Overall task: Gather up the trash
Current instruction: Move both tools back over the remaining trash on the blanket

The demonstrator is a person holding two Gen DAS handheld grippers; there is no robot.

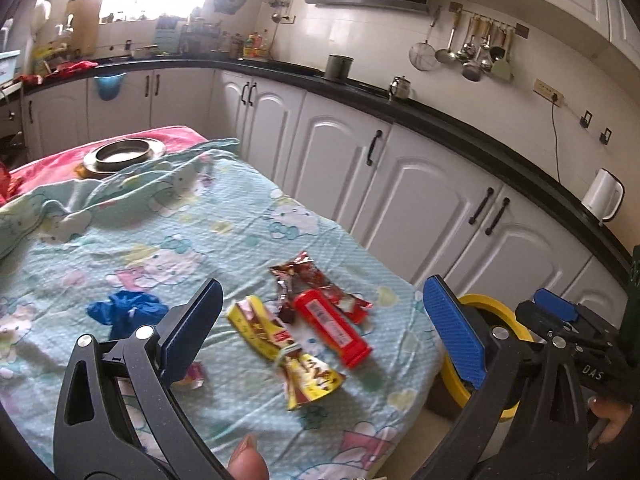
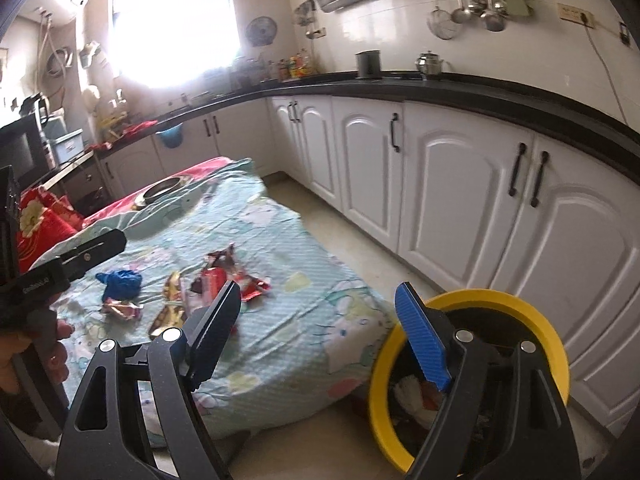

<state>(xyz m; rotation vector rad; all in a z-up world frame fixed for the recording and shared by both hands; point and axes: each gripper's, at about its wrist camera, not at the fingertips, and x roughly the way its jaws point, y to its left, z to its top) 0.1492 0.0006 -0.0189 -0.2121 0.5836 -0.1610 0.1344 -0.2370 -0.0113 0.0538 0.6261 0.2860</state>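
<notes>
1. White kitchen cabinets (image 1: 328,160) are lining the wall under a black counter (image 1: 460,120), beside a surface draped in a teal cartoon-print sheet (image 1: 192,232).
2. Left hand-held gripper (image 1: 320,324) is hovering wide open and empty above the wrappers, its ribbed blue fingers (image 1: 454,328) touching nothing.
3. Right hand-held gripper (image 2: 320,332) is likewise gaping empty beside the yellow-rimmed bin (image 2: 532,312).
4. Crinkled foil trash is lying mid-sheet: a red wrapper (image 1: 332,328), a yellow wrapper (image 1: 280,344) and a crumpled blue glove (image 1: 124,308).
</notes>
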